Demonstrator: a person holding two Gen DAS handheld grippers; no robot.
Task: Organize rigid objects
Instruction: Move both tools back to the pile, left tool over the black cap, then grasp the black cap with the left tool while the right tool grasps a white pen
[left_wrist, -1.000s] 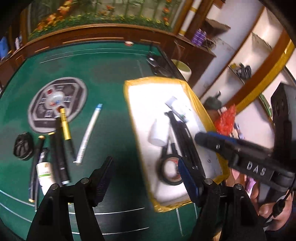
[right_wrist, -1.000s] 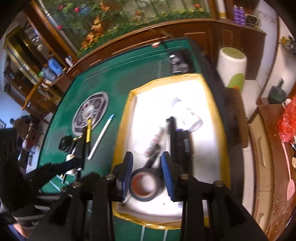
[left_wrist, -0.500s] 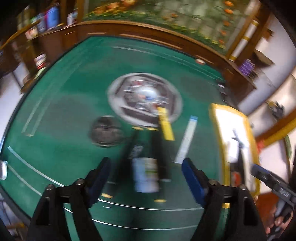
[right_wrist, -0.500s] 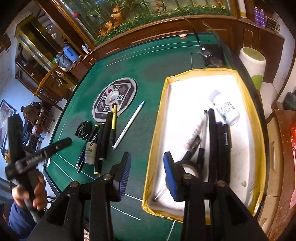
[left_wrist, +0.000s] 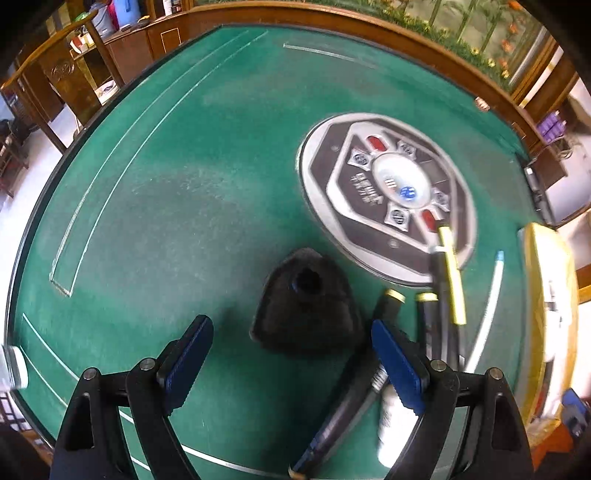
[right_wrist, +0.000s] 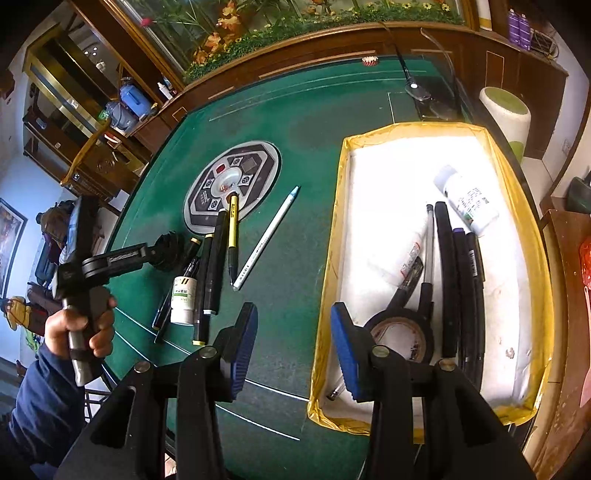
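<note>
Looking over the green bench (right_wrist: 295, 122): far half wide open, wooden rim curving behind. Yellow-edged tray (right_wrist: 334, 236) sits near the right edge w/ pens, bottle (right_wrist: 467, 201) & tape roll (right_wrist: 400, 332) inside. Black lump (left_wrist: 304, 302) lies on felt beside a pen cluster. Left tongs (left_wrist: 291, 354) tipped steeply down over the lump, jaws just opened wide, not touching. Right tongs (right_wrist: 291, 339) straddle the tray's left wall, apart, just easing wider, gripping nothing.

Left wrist view close above green table (left_wrist: 221, 184), steeply downward, right wrist view higher, both sharing round panel (right_wrist: 232, 184), pens (right_wrist: 218, 266)
</note>
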